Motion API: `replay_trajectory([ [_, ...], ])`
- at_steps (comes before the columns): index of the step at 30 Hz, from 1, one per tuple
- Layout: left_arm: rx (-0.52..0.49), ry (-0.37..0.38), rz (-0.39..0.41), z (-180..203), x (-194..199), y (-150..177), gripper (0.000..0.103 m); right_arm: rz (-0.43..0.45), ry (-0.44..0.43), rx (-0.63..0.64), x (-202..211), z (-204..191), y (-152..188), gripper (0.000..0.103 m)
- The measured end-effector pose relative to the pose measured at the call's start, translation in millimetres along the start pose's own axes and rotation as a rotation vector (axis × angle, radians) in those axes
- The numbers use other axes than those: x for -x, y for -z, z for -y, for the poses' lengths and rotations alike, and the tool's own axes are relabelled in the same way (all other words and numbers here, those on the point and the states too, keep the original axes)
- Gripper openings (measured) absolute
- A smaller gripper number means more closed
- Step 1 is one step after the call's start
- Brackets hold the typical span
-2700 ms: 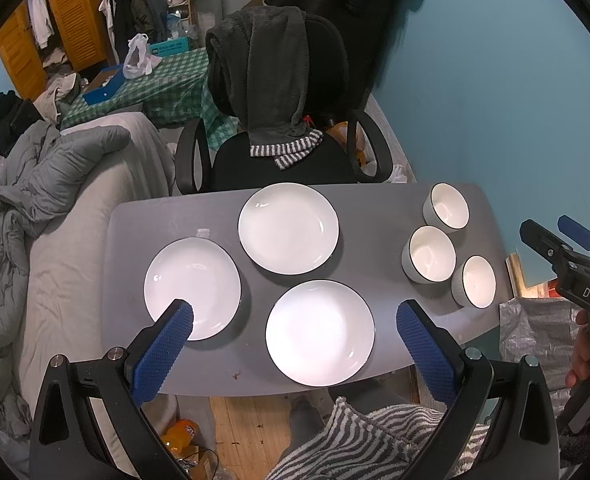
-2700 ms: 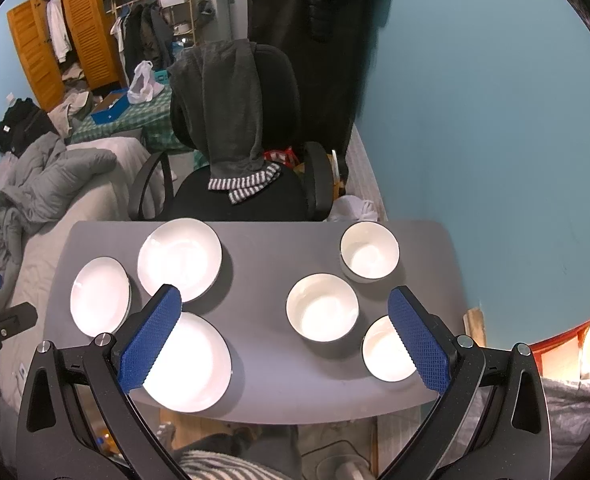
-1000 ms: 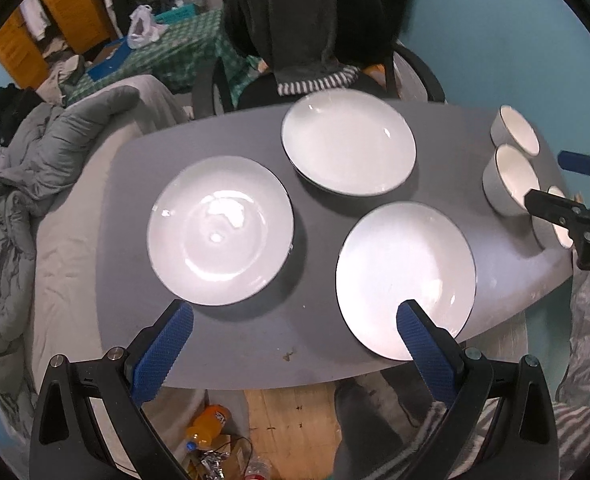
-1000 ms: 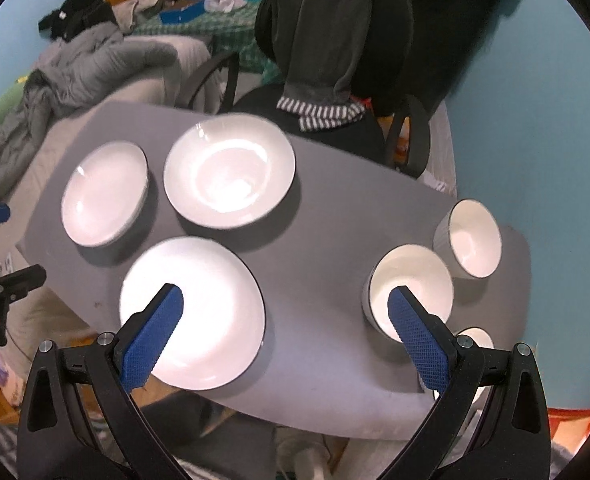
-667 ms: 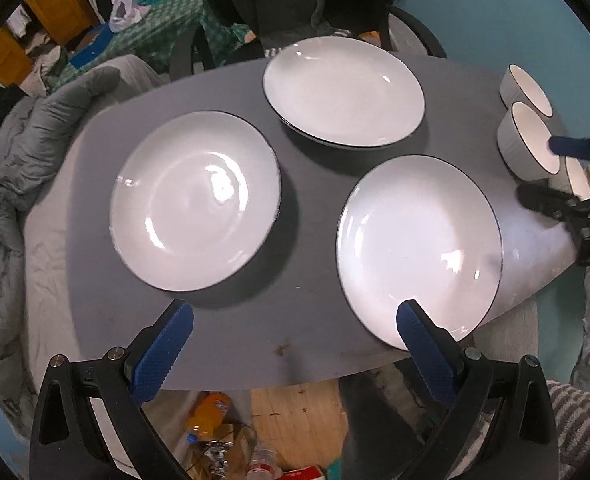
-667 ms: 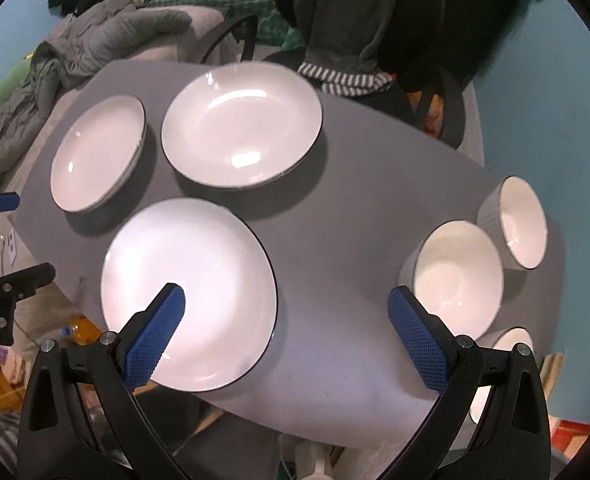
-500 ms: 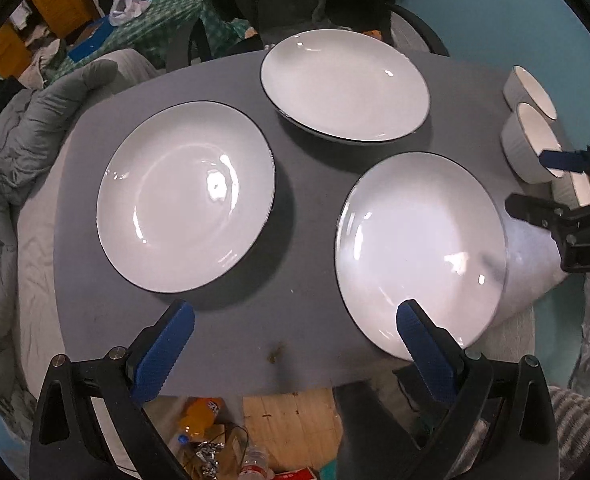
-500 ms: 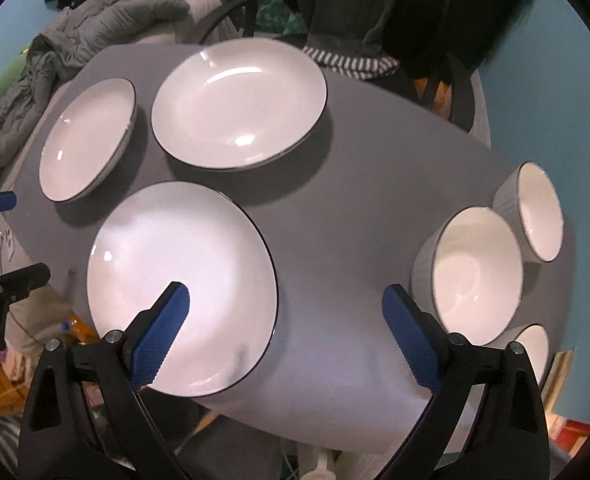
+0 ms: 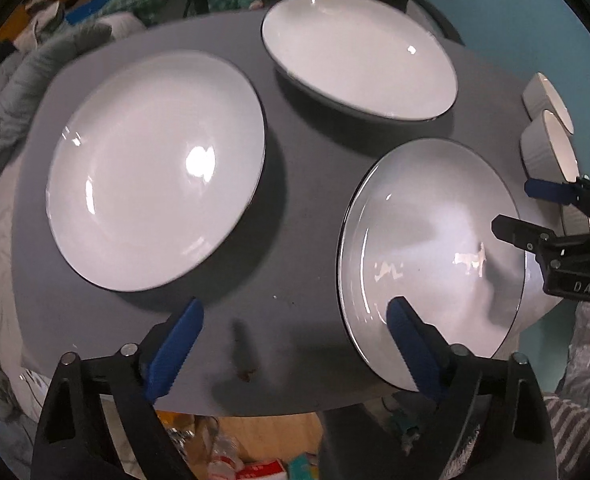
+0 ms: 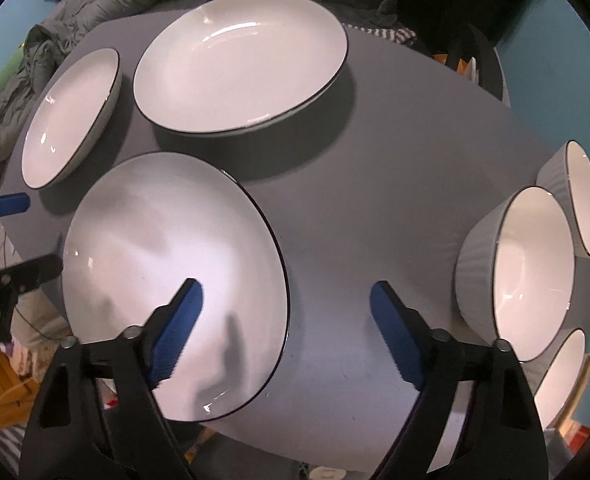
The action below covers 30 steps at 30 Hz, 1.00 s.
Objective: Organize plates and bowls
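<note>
three white plates (image 10: pixel 175 276), three bowls (image 10: pixel 515 272), grey table (image 10: pixel 375 184), both grippers' fingers (image 10: pixel 179 320) apart, closing, nothing between

Only readable text: pale letters "DAS" on black body of right gripper (image 9: pixel 535 214), right edge of left wrist view. Floor packaging print illegible.

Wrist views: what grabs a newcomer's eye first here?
Three big white plates fill the grey table, and the near plate sits by the front edge with both tools straddling its rim from opposite sides. The left tool and the right tool have their jaws closing, their blue pads not yet pressing on anything. Three white ribbed bowls, the middle bowl largest in view, line the table's right end.
</note>
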<state>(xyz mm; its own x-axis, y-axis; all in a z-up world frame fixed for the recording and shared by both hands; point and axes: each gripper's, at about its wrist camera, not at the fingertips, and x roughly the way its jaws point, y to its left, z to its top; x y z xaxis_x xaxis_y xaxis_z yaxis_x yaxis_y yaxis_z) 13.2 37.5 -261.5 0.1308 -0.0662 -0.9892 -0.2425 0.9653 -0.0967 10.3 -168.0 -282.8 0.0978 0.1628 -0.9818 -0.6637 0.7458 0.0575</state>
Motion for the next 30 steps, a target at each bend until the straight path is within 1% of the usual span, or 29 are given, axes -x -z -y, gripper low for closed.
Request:
replay_trajectory([
  [2,0.015,0.014,-0.021,0.2,-6.1,2.8,0.085,-0.01,0.0,0.017,-4.4,-0.8,2.4,0.077],
  [3,0.018,0.015,-0.033,1.0,-8.8,3.0,0.084,-0.011,-0.001,0.02,-6.5,-0.4,3.3,0.076],
  [4,0.023,0.016,-0.042,2.2,-11.3,3.7,0.082,-0.011,-0.001,0.02,-6.5,-0.4,3.3,0.073],
  [6,0.03,0.025,-0.047,4.6,-14.0,4.5,0.08,-0.02,-0.012,0.021,-9.0,0.6,5.4,0.07],
  [7,0.034,0.027,-0.051,5.7,-15.7,5.1,0.08,-0.025,-0.02,0.019,-10.9,0.9,5.1,0.065],
  [8,0.038,0.031,-0.054,7.0,-17.7,5.6,0.077,-0.034,-0.035,0.012,-13.5,3.6,6.3,0.059],
  [9,0.04,0.036,-0.059,8.9,-19.5,5.0,0.075,-0.034,-0.035,0.012,-13.5,3.6,6.3,0.055],
  [11,0.045,0.037,-0.078,11.0,-24.8,5.2,0.063,-0.05,-0.043,0.005,-13.3,6.9,2.9,0.038],
  [12,0.047,0.038,-0.087,11.2,-26.2,6.0,0.06,-0.055,-0.048,0.003,-14.8,8.2,4.3,0.036],
  [14,0.056,0.054,-0.098,12.3,-29.0,7.7,0.059,-0.06,-0.082,-0.003,-16.7,10.7,5.6,0.031],
  [15,0.06,0.06,-0.099,12.9,-29.4,8.0,0.058,-0.06,-0.082,-0.003,-16.7,10.7,5.6,0.028],
  [16,0.064,0.065,-0.099,13.6,-29.6,8.3,0.056,-0.06,-0.095,-0.002,-16.6,10.5,5.4,0.022],
  [19,0.078,0.076,-0.097,12.4,-30.7,7.5,0.052,-0.076,-0.121,0.0,-19.0,7.0,3.9,0.022],
  [23,0.108,0.094,-0.088,8.6,-32.9,7.5,0.047,-0.07,-0.118,0.001,-20.3,5.9,0.9,0.022],
  [25,0.118,0.099,-0.091,6.3,-36.0,10.6,0.046,-0.075,-0.123,-0.009,-20.5,6.2,2.2,0.022],
  [30,0.111,0.106,-0.106,-1.2,-38.0,5.6,0.046,-0.105,-0.131,-0.017,-20.8,5.7,1.5,0.022],
])
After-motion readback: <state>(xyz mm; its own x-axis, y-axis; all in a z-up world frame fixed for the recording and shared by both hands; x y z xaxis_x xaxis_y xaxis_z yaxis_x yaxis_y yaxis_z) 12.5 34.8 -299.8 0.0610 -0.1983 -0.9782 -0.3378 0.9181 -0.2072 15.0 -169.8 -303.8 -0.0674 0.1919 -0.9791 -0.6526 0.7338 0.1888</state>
